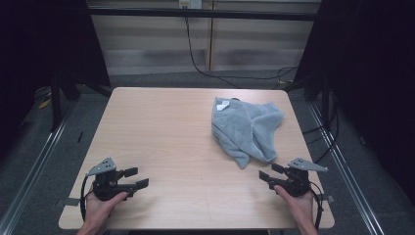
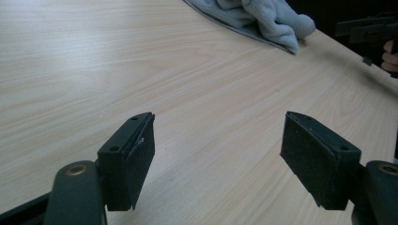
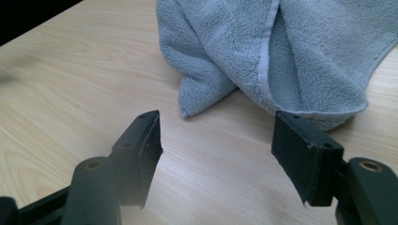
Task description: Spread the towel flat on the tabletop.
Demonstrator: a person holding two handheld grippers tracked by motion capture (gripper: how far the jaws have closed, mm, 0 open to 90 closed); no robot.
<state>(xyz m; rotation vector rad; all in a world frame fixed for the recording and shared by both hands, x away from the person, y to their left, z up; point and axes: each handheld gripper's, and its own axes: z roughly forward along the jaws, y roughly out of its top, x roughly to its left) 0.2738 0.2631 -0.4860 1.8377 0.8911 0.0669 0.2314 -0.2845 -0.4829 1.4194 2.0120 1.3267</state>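
The left gripper (image 1: 133, 178) holds its fingers (image 2: 129, 159) spread wide, grasping nothing, at the near left of the bench (image 1: 161, 132). The right gripper (image 1: 270, 172) is likewise released (near right corner), just short of the crumpled grey towel (image 1: 244, 128) lying right of centre.

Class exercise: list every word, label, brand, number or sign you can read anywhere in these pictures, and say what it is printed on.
No text can be read anywhere.
White tag at the far corner of the grey towel: too small and blurred to read in the high view.
Wooden table, left gripper, right gripper: no visible lettering.
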